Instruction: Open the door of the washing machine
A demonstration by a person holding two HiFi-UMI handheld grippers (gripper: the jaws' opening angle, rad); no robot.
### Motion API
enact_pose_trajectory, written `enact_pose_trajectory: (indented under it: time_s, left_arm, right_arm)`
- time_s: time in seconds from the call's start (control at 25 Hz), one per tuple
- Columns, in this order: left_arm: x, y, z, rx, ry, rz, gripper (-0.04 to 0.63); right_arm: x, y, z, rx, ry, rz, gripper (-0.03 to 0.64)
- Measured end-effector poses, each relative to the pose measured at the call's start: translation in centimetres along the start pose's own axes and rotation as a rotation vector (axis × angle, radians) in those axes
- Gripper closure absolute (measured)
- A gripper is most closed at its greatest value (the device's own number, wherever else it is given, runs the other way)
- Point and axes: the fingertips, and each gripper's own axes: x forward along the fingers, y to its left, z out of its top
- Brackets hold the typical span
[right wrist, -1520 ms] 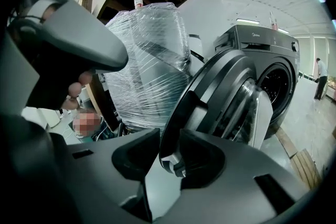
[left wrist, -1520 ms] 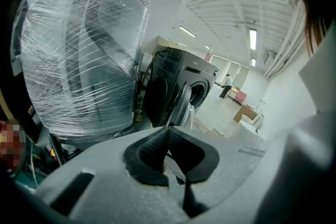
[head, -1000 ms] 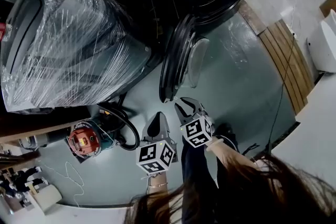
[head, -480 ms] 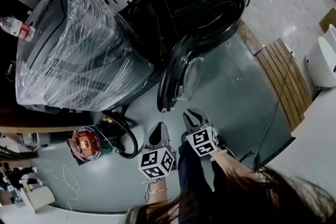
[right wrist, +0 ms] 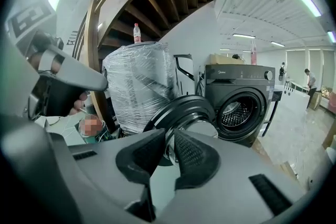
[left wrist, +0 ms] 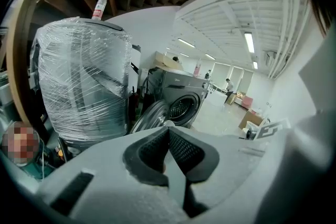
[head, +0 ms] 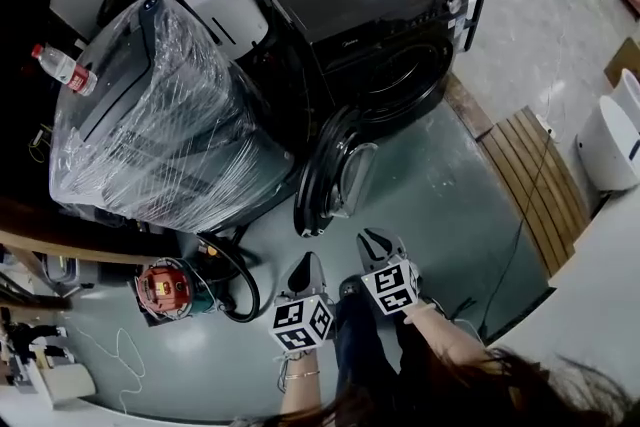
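The black washing machine (head: 380,5) stands at the top of the head view, its drum opening (right wrist: 239,105) bare. Its round door (head: 325,170) is swung wide open toward the wrapped appliance. Both grippers hang in the air below the door, clear of it. My left gripper (head: 306,261) is shut with nothing in it; in the left gripper view its pads (left wrist: 181,149) meet, and the door (left wrist: 149,115) lies beyond. My right gripper (head: 377,239) is closing: a narrow gap shows between its pads (right wrist: 191,152), with nothing in it, and the door (right wrist: 184,110) lies behind.
A large appliance in plastic wrap (head: 160,135) stands left of the washer, a water bottle (head: 62,65) on top. A red machine with a black hose (head: 165,287) sits on the floor at left. A wooden slat board (head: 525,185) and a white bin (head: 610,140) are at right.
Both grippers have drawn back from the open door and risen. The right jaws have narrowed. The door stays open as before.
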Motion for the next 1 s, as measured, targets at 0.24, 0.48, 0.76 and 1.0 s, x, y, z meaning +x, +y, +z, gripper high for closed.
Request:
enact_pose_trajectory:
  time_s: [0.24,0.48,0.76,1.0]
  left_arm:
    - [-0.6,-3.2,1.4,0.006,-0.030,-0.003,0.581]
    - [-1.2,-6.6,2.2,-0.019,-0.063,-0.007,0.581]
    - [-2.5,-9.8,2.5,-0.001,-0.082,-0.013,0.581]
    - [-2.7,-12.6,3.6,0.045,-0.091,-0.054,0.581]
  right_arm:
    - [-2.7,-1.8,1.1,-0.008,-0.021,-0.002,0.572]
    - [-6.0,-3.7,2.0,0.028,-0.044,-0.015,0.575]
    - [-9.5,-5.9,2.9,0.003,-0.072,-0.027,0.575]
    - [-11.8,-7.3,3.7,-0.002,-0.086,-0.051,0.584]
